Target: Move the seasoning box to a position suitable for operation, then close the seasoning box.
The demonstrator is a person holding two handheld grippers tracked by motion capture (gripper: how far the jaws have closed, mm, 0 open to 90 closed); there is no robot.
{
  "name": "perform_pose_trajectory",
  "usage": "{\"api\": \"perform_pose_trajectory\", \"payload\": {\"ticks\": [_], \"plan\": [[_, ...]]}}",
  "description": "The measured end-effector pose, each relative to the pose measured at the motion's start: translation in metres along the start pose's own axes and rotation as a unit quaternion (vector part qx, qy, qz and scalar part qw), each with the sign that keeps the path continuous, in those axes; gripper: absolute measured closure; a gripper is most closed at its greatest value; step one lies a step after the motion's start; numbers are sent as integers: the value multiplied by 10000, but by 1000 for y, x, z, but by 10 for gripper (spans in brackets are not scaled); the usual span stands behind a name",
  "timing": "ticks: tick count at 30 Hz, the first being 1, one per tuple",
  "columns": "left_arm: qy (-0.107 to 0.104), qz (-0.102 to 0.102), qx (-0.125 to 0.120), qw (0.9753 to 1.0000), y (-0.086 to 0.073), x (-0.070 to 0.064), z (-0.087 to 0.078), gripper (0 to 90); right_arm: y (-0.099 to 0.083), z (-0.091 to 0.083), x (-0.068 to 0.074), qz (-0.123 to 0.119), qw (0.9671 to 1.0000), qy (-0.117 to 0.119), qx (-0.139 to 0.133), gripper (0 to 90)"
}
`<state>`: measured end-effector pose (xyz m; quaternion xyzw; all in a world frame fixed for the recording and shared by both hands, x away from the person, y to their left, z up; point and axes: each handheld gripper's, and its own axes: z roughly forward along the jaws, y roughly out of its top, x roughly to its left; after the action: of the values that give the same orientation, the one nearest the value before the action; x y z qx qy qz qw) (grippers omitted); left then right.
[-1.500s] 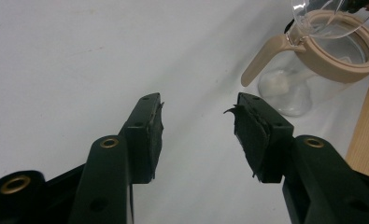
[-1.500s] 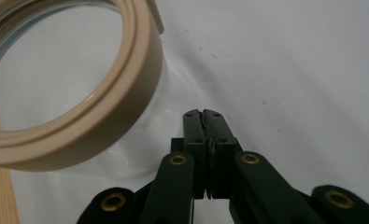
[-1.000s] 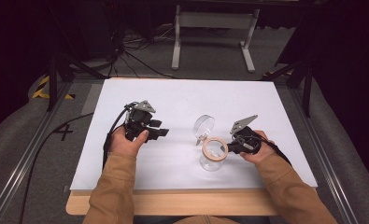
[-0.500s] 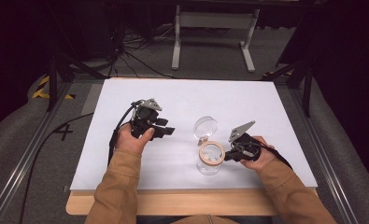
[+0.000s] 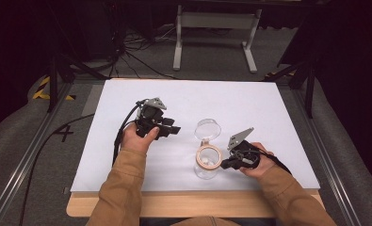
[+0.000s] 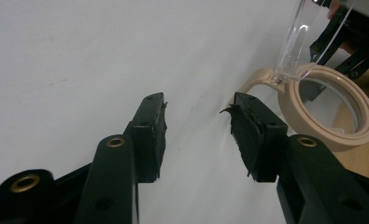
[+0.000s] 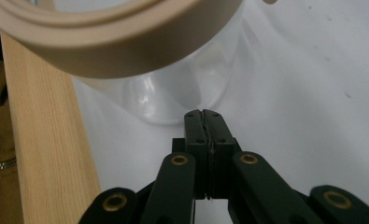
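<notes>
One clear jar (image 5: 206, 162) with one beige collar (image 5: 208, 157) is standing at six o'clock; the right gripper (image 5: 224, 164), jaws pressed together empty, is pointing at it, while the left gripper (image 5: 174, 130) is gaping wide at nine.

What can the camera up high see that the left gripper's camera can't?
The high view takes in the whole white table, both hands with their grippers, the person's tan sleeves, and the dark floor and metal stand behind. The left gripper view shows, close up, the left gripper with its jaws apart. Both show the clear jar with the tan lid and the white tabletop.
</notes>
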<state>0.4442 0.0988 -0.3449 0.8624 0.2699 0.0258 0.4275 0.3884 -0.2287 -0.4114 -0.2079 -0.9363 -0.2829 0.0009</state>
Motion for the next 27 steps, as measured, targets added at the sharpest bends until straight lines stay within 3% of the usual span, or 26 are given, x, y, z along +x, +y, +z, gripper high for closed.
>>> {"api": "perform_pose_trajectory", "payload": {"ticks": [9, 12, 14, 15, 16, 19, 20, 26, 27], "plan": [[-84, -8, -73, 9999, 1, 0, 0, 557, 1, -1, 3, -47, 9999, 160, 1, 896], [-255, -85, -252, 9993, 1, 0, 0, 561, 0, -14, 0, 44, 9997, 132, -176, 896], [-253, -133, -366, 9989, 2, -1, 1, 571, 0, -25, -2, 82, 9990, 57, -432, 896], [-253, -133, -366, 9989, 2, -1, 1, 573, 0, -25, -2, 82, 9990, 57, -432, 896], [-189, -131, -383, 9990, 3, -2, 0, 580, 0, -35, -2, 99, 9975, 4, -693, 896], [-119, -165, -486, 9986, 3, -3, 0, 580, 1, -48, 0, 89, 9943, -107, -1054, 896], [-91, -168, -504, 9985, 3, -4, 0, 580, 1, -48, 0, 89, 9943, -107, -1054, 896], [-43, -240, -664, 9975, 6, -8, 7, 592, 9, -62, 17, -33, 9831, 6, -1831, 896], [-43, -240, -664, 9975, 6, -8, 7, 595, 9, -62, 17, -33, 9831, 6, -1831, 896]]}}
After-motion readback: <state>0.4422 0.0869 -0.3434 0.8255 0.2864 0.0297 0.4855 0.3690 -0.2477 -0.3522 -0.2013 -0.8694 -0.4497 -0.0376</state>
